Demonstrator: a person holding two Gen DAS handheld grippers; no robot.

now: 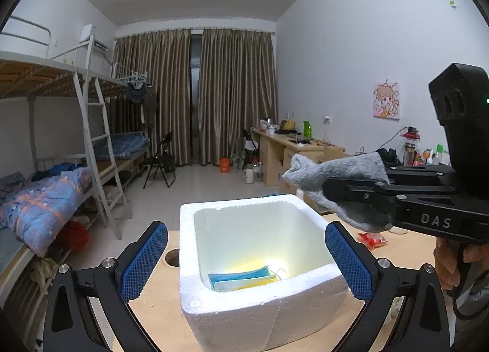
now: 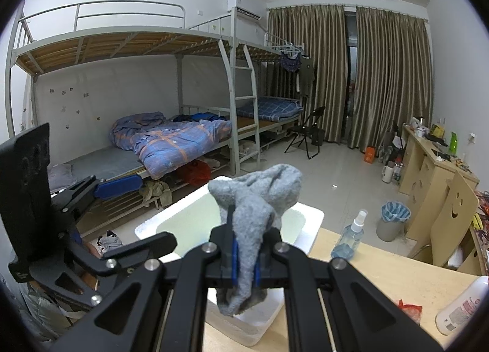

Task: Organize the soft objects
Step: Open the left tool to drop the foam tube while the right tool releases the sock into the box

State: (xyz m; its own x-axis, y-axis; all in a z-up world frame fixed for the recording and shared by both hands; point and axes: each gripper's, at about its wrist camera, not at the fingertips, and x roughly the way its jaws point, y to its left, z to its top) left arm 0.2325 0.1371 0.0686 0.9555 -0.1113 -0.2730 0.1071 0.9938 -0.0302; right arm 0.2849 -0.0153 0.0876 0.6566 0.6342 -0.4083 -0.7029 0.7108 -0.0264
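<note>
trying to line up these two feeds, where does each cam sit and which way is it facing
Left wrist: on the left gripper, open, facing the foam box, curtains beyond; the person's right hand shows.
Right wrist: on the right gripper, shut on the grey sock, facing the bunk beds.
Shared: box, sock, each other's gripper.

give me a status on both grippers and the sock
Right gripper shut on grey sock, held above foam box. Left gripper open, straddling the box. Face mask already inside. Nothing in the way.
</note>
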